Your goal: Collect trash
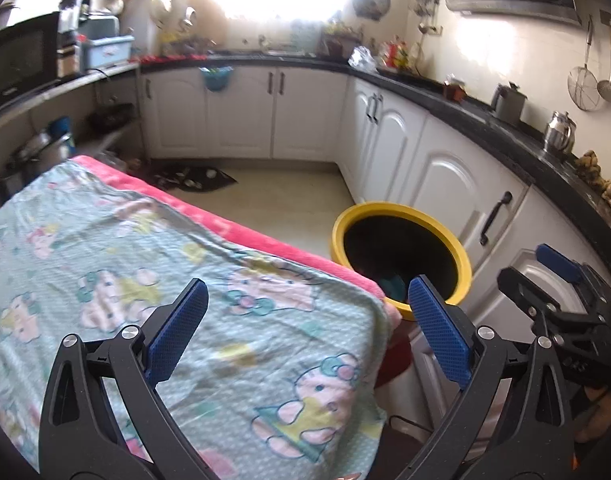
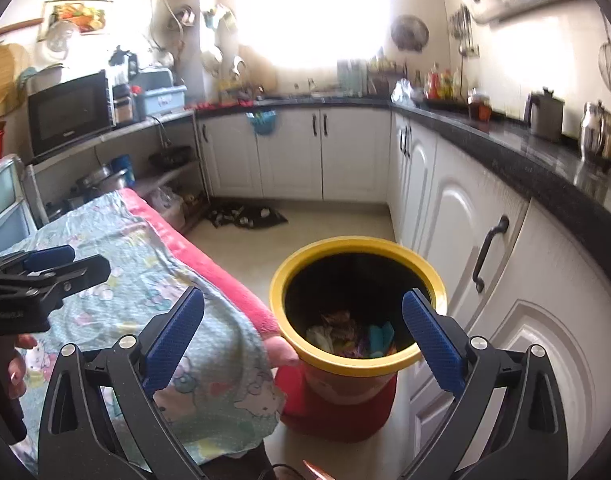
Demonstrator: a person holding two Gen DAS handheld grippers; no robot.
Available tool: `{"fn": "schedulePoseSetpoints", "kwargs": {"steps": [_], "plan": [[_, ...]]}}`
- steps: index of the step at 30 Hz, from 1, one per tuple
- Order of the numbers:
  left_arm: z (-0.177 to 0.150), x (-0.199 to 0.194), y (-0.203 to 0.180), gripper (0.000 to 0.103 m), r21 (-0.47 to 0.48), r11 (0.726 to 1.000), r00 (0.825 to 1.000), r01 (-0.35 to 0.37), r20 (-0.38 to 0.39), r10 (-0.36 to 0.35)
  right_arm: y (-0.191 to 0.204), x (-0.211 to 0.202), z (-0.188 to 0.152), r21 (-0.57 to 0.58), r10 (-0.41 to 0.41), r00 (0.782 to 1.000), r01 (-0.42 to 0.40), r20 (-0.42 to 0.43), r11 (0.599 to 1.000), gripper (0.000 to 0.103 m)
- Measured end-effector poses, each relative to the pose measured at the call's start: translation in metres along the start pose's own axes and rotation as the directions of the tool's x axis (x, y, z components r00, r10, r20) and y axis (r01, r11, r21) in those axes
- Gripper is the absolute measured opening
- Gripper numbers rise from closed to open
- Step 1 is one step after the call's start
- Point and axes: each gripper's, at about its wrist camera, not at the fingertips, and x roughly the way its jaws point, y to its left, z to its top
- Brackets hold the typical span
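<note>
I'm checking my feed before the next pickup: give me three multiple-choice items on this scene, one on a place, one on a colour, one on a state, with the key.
1. Where does the trash bin stand?
A. On the counter
B. On the floor between the cloth-covered table and the white cabinets
C. On top of the microwave

2. What colour is the bin's rim?
A. Yellow
B. Green
C. White

3. What state is the right gripper in?
A. Shut on a wrapper
B. Shut on the cloth
C. Open, holding nothing

Key: 1 B, the right wrist view shows the bin on the floor, table on one side and cabinet doors on the other. 2 A, the ring around the dark opening is yellow in both views. 3 C, its blue fingers stand wide apart with only the bin and cloth seen beyond them.
</note>
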Motion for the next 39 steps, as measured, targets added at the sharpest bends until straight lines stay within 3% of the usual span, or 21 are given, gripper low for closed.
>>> {"fn": "schedulePoseSetpoints", "kwargs": {"steps": [5,12,20,24,32,39], "plan": [[-0.016,-0.024,0.003,0.092,-0.001,0.999,0.996,-0.041,0.083,0.041,0.02,-0.028,-0.012,-0.064,-0.018,0.996,0.024,0.091,0.998,0.097],[-0.033,-0.05,-0.002,0.092,0.0,0.998,0.987,-0.066,0.146,0.065,0.026,-0.063,-0.026,-0.034,-0.026,0.983,0.032,0.181,0.999,0.097],[-0.054,-0.069,-0.01,0.092,0.001,0.997,0.98,-0.076,0.183,0.075,0.027,-0.09,-0.042,-0.006,-0.049,0.974,0.052,0.219,0.999,0.097],[-0.06,-0.074,-0.015,0.092,0.005,0.998,0.977,-0.07,0.203,0.067,0.026,-0.102,-0.048,0.013,-0.077,0.958,0.077,0.275,0.997,0.097],[-0.066,-0.08,-0.018,0.092,0.001,0.996,0.964,-0.086,0.254,0.082,0.035,-0.107,-0.055,-0.027,-0.089,0.944,0.102,0.317,0.994,0.097],[-0.065,-0.081,-0.018,0.092,0.0,0.996,0.962,-0.089,0.258,0.085,0.039,-0.107,-0.056,-0.025,-0.07,0.95,0.081,0.304,0.996,0.097]]}}
